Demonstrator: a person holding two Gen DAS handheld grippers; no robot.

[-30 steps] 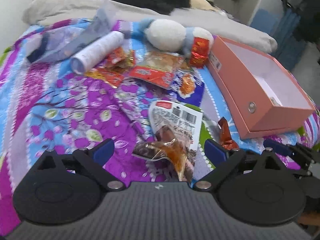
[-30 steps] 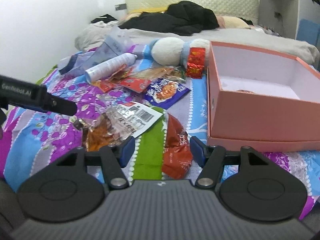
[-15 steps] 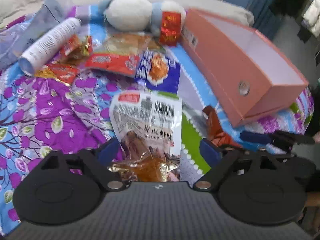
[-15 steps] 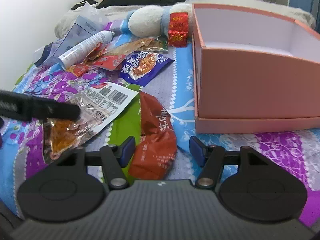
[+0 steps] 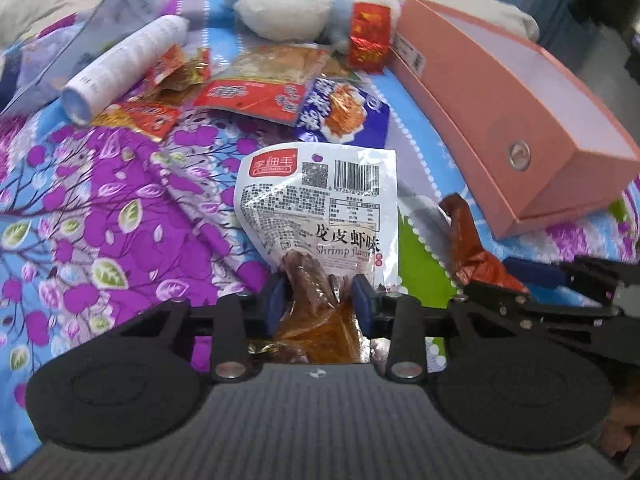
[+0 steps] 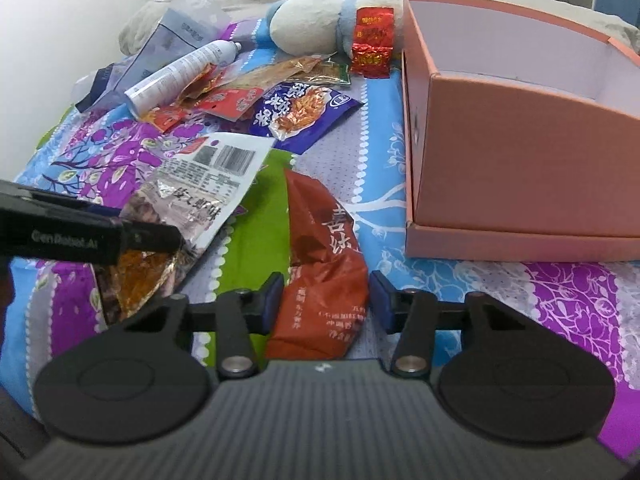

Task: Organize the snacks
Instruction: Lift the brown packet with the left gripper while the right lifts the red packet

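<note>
- Where the flowered bed cover point(image 6: 560, 296) spreads underneath, a pink box point(image 6: 520, 168) stands open-topped on the right, well apart from both grippers.
- White shrimp packet point(image 5: 320, 200), printed "Shrimp flavor" with a barcode and a red logo patch, lies flat; its clear lower end sits between the left gripper point(image 5: 319, 302) fingers, which are closed on it.
- Red snack bag point(image 6: 324, 264) with white Chinese writing lies just beside that packet; its lower end is between the right gripper point(image 6: 327, 300) fingers, which stand open, apart from its sides.
- "GenRobot.AI" reads on the left gripper's side.
</note>
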